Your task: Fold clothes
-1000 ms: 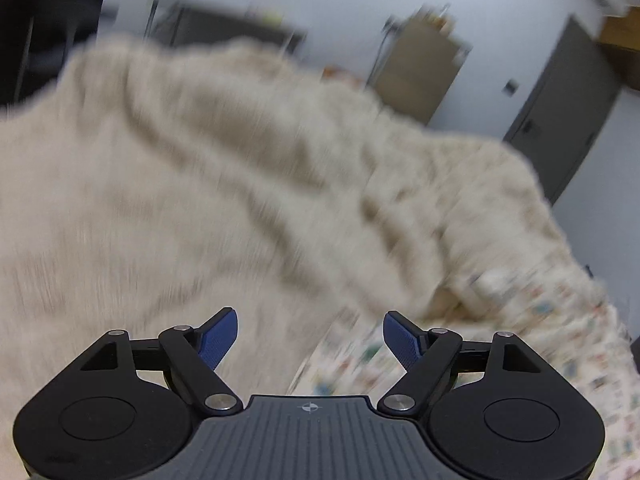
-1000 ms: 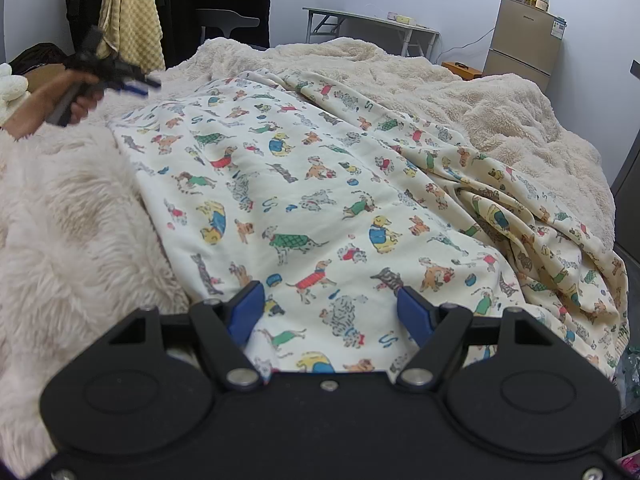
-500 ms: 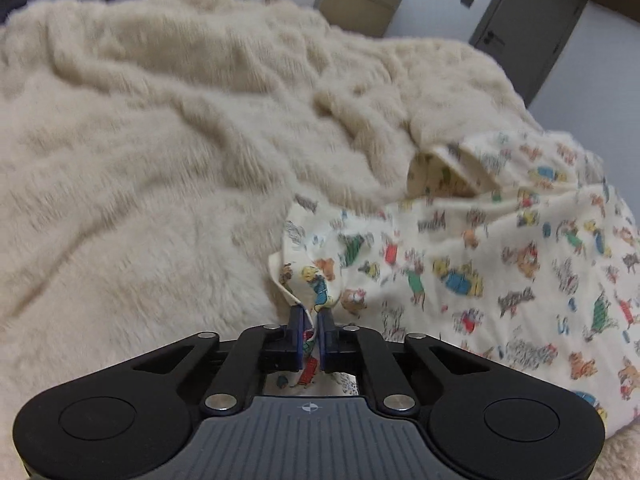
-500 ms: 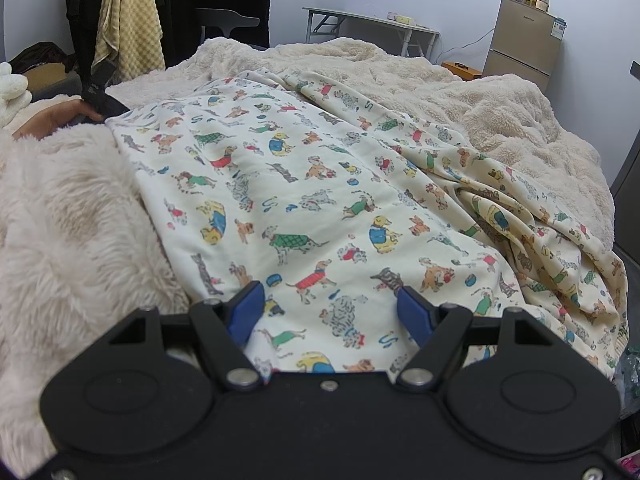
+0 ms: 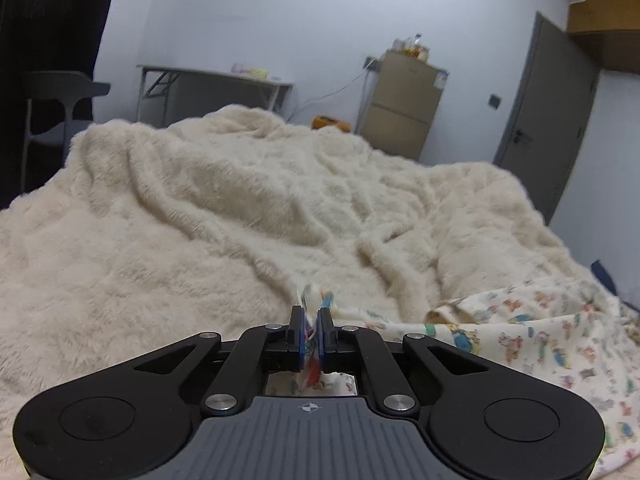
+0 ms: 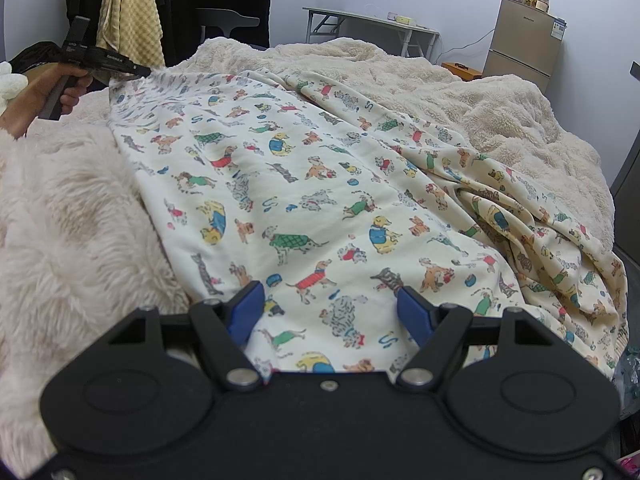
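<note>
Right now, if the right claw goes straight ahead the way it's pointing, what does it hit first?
Probably the dog-print cloth: the open right claw hangs just over it, and the cloth fills the path ahead. Depth is hard to judge.

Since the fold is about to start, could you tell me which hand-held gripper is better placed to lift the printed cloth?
Probably the left hand-held gripper: it is shut on the printed cloth; the right is open.

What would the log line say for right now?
left tongs: shut on dog-print garment corner, lifted | right tongs: open over near hem | garment on fluffy blanket
</note>
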